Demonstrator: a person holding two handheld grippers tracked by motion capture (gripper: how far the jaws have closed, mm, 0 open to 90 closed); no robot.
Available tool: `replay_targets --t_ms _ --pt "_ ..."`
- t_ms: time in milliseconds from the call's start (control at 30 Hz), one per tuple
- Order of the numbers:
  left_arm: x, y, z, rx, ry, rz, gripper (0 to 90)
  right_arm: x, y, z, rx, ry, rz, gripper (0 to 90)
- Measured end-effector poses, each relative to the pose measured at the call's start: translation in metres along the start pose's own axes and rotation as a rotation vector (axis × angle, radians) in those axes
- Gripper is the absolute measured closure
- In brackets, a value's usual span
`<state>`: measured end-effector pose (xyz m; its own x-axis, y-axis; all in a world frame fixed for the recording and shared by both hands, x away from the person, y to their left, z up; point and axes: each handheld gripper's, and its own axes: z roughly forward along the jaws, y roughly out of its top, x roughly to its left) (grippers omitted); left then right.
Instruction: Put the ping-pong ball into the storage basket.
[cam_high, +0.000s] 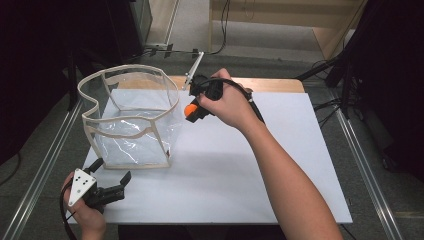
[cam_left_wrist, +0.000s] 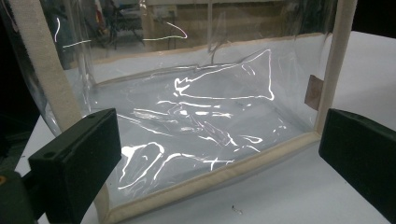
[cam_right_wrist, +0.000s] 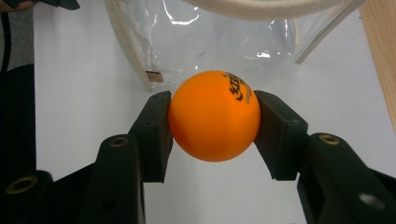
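Orange ping-pong ball (cam_right_wrist: 214, 115) clamped in right tongs (cam_high: 191, 111), at three o'clock of clear bag (cam_high: 131, 120); left tongs (cam_high: 111, 171) agape. Best lifted over rim before release.

Three cameras: one fixed overhead, one riding on each gripper.

The high view looks forward and down on the white table (cam_high: 260, 165). The left gripper view faces the clear bag (cam_left_wrist: 205, 107) close up, toward one o'clock. The right gripper view looks steeply down toward seven o'clock; every view shares that bag.
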<state>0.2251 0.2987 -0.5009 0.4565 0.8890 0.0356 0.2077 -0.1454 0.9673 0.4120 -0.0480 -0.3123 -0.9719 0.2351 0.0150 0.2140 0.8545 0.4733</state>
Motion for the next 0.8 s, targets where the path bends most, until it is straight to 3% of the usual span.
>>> replay_targets --t_ms 800 --pt "0.0 0.0 0.0 0.0 0.0 0.002 0.0 0.002 0.019 -0.025 -0.019 -0.019 -0.023 47.8"
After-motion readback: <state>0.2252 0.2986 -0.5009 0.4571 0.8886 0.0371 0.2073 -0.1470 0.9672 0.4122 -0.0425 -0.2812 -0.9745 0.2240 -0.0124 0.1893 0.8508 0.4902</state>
